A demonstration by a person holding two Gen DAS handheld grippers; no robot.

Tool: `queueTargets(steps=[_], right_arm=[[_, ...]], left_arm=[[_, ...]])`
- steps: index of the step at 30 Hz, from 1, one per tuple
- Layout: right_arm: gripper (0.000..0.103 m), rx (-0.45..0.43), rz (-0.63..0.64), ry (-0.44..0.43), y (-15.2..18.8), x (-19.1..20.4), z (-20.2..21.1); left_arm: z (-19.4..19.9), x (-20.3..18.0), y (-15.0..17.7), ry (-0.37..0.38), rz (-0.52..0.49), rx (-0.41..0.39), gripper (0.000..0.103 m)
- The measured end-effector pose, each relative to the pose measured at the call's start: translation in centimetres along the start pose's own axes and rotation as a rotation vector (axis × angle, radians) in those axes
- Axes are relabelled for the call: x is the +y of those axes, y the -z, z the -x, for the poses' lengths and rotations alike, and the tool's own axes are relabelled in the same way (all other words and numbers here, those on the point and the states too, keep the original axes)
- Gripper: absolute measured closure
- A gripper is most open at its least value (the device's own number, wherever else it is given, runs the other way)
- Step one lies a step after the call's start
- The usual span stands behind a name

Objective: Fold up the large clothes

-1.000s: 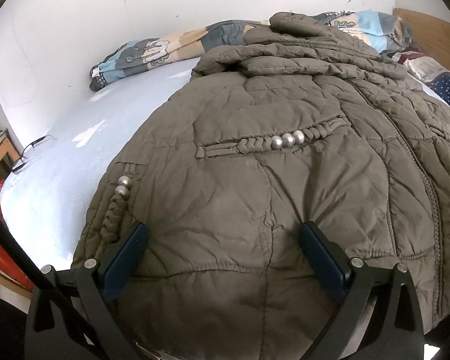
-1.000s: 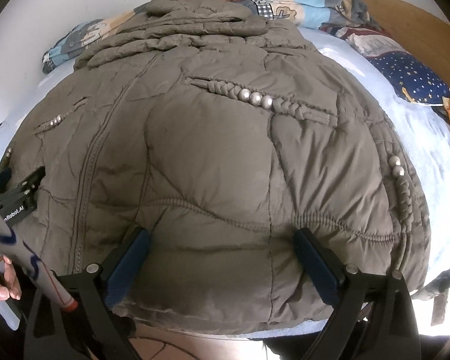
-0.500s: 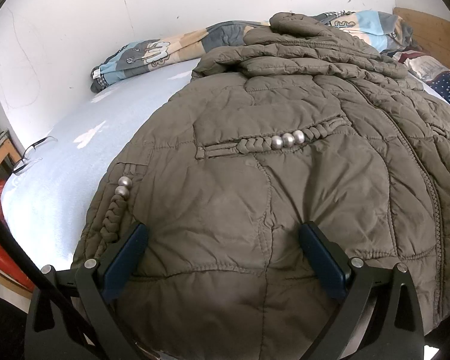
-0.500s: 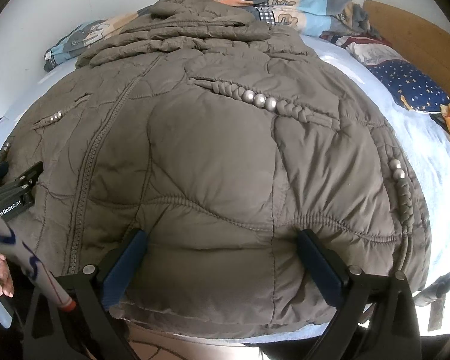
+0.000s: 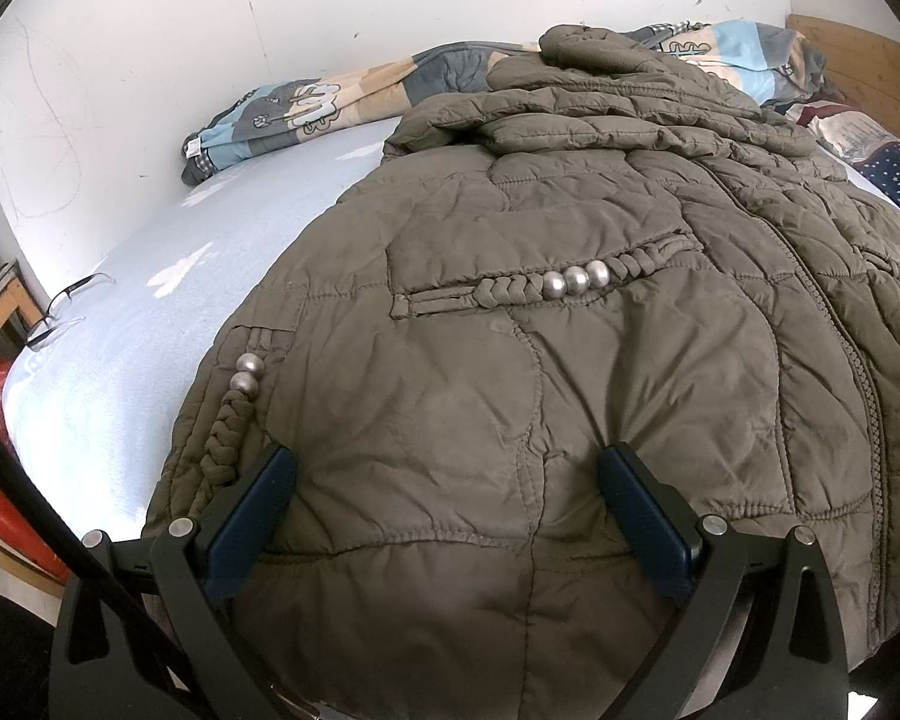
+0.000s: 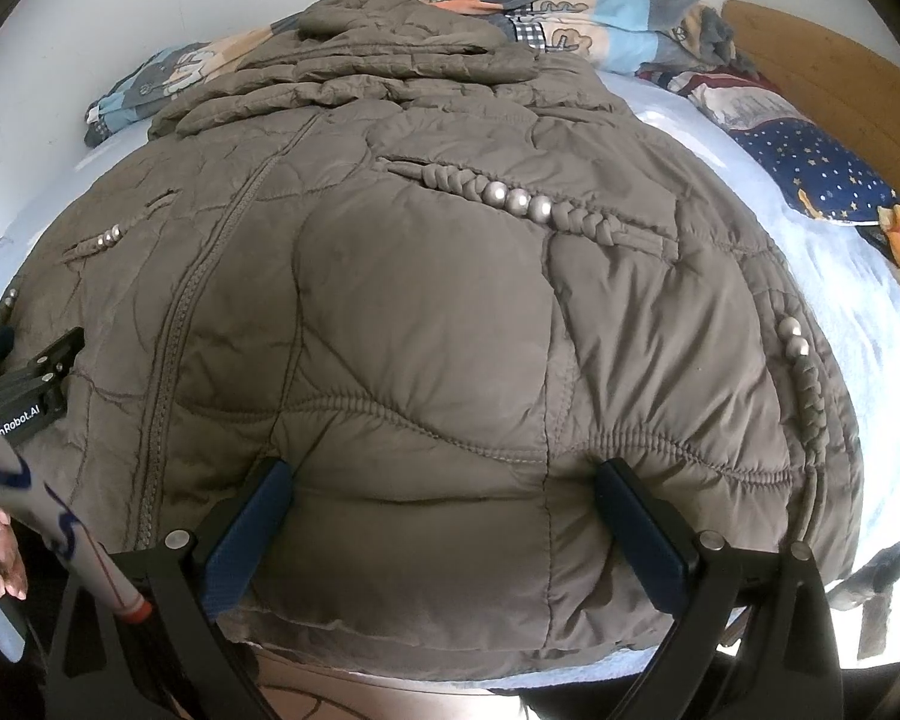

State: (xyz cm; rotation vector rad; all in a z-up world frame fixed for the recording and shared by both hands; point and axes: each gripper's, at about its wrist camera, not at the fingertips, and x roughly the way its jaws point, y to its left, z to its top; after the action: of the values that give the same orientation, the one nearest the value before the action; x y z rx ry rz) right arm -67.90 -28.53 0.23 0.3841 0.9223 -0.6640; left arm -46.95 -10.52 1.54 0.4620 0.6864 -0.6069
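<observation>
Jacket [image 5: 570, 372] lies spread on the bed [image 5: 150, 324], filling centre and right of the left wrist frame; hem at the bottom edge, hood end at top centre. Folded quilt [image 5: 330, 102] behind it, upper frame, against the wall. Glasses [image 5: 60, 312] on the bed, left edge. Left claw [image 5: 447, 516] at bottom centre, hem bulging between its spread fingers. Right wrist frame: right claw [image 6: 441, 519] likewise at the hem, bottom centre; pillow [image 6: 810, 168] on the bed, upper right; left claw's body at the left edge beside the jacket.
</observation>
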Motion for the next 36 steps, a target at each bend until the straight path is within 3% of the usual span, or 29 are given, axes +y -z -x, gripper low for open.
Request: queueTargets(steps=[20, 26, 31, 36], right_arm=[[0.001, -0.003, 0.001, 0.001, -0.1, 0.0, 0.0], [0.0, 0.023, 0.014, -0.028, -0.4, -0.2, 0.3], [0.002, -0.013, -0.023, -0.076, -1.0, -1.2, 2.2], [0.004, -0.136, -0.148, -0.103, -2.2, -5.1, 5.9]], left_arm=[[0.0, -0.1, 0.0, -0.002, 0.0, 0.0, 0.002], [0.3, -0.1, -1.3, 0.01, -0.069, 0.059, 0.002], [1.4, 1.2, -2.1, 0.072, -0.052, 0.092, 0.002], [3.1, 6.7, -3.8, 0.18, 0.107, 0.119, 0.002]])
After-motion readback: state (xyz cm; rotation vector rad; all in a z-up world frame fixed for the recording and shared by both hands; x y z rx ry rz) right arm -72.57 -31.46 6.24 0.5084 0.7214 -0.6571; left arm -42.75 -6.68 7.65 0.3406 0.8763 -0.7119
